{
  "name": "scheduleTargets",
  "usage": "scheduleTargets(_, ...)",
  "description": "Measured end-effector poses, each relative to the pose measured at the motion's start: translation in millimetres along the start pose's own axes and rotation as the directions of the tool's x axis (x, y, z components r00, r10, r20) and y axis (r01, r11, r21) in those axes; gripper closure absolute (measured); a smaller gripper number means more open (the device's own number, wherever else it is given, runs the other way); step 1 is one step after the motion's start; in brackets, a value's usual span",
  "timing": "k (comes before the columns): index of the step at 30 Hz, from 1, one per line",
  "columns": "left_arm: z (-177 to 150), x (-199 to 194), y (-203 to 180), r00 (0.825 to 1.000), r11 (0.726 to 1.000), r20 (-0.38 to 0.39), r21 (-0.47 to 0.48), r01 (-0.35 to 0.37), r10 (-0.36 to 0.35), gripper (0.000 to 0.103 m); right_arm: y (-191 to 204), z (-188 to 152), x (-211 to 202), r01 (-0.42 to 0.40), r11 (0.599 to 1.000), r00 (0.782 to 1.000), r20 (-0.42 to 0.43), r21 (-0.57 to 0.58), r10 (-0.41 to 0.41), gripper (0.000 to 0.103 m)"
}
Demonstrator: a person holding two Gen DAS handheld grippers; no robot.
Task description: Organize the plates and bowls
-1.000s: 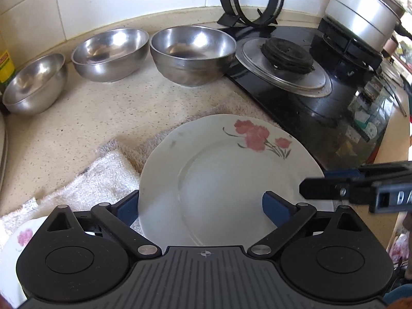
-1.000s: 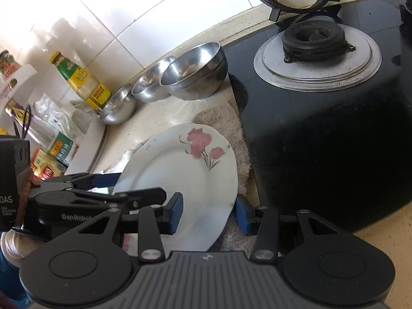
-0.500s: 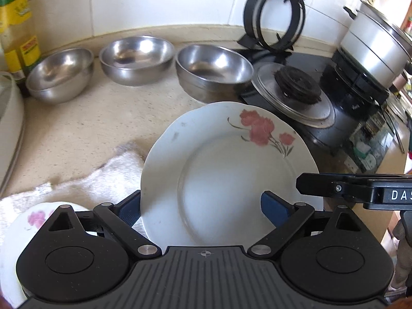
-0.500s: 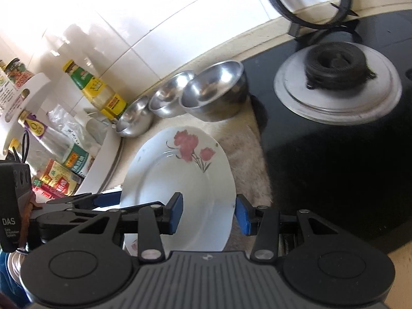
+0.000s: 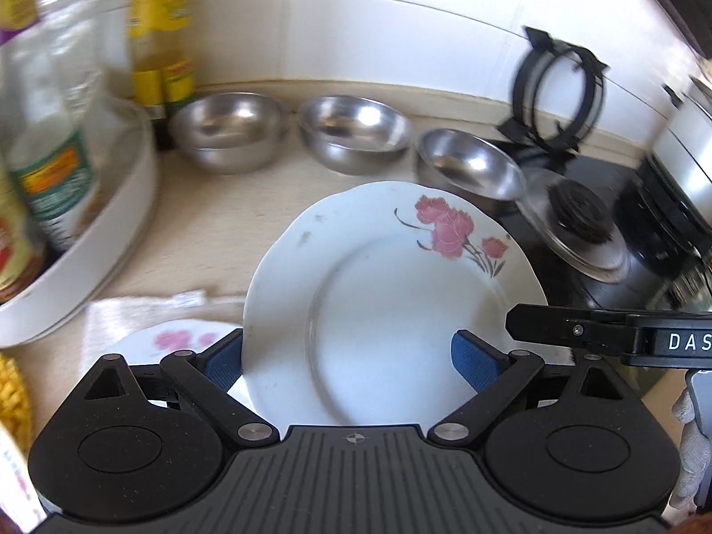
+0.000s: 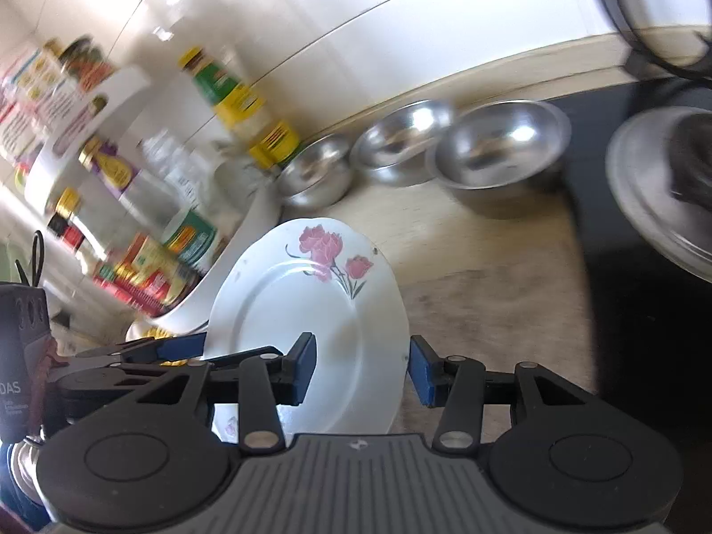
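A white plate with pink flowers (image 5: 391,293) is held up off the counter between both grippers. My left gripper (image 5: 347,356) is wide apart, its blue pads against the plate's two side edges. My right gripper (image 6: 362,369) grips the same plate (image 6: 311,311) by its right rim, one pad on top and one beneath. A second flowered plate (image 5: 173,340) lies low at the left on a white towel. Three steel bowls (image 5: 356,131) stand in a row by the wall; they also show in the right wrist view (image 6: 405,140).
A white tray (image 5: 111,231) with bottles and jars stands at the left. A black gas stove (image 5: 592,231) with a burner and a pot is at the right. A pot-stand ring (image 5: 556,89) leans on the tiled wall.
Both grippers have carried the plate up and leftward, away from the stove towards the tray of bottles. The second plate has come further into view below.
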State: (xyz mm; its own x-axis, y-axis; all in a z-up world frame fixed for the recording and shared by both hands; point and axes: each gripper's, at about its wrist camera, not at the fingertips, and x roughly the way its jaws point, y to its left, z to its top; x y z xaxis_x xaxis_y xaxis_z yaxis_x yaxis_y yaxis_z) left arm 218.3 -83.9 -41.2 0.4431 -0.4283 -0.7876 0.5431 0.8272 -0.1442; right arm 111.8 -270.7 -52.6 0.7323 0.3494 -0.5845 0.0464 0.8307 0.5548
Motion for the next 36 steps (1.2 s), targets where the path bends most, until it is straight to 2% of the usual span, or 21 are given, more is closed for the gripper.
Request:
scheduleTargets(9, -18, -24, 45, 0.993, 0.982, 0.011, -0.146, -0.117, 0.12, 0.005, 41, 2, 45, -0.092, 0.991, 0.99, -0.115, -0.097, 0.08, 0.052)
scheduleTargets(18, -44, -38, 82, 0.982, 0.951, -0.014, -0.248, -0.187, 0.189, 0.005, 65, -12, 81, -0.129, 0.983, 0.968, -0.23, -0.133, 0.096, 0.052)
scheduleTargets(25, -57, -38, 100, 0.977, 0.932, -0.045, -0.294, -0.211, 0.207, 0.006, 74, -15, 91, -0.128, 0.98, 0.966, -0.244, -0.152, 0.089, 0.05)
scheduleTargets(28, -61, -39, 109, 0.981, 0.927, -0.053, -0.321, -0.194, 0.187, 0.009, 83, -18, 95, -0.134, 0.975, 0.966, -0.243, -0.18, 0.088, 0.04)
scheduleTargets(32, -64, -40, 119, 0.981, 0.917, -0.058, -0.347, -0.196, 0.187, 0.012, 89, -17, 99, -0.097, 0.971, 0.977, -0.206, -0.218, 0.052, 0.038)
scheduleTargets(36, -64, -48, 123, 0.983, 0.921, -0.037, -0.345, -0.179, 0.177, 0.013, 97, -16, 100, -0.136, 0.953, 0.974, -0.214, -0.272, 0.078, 0.037)
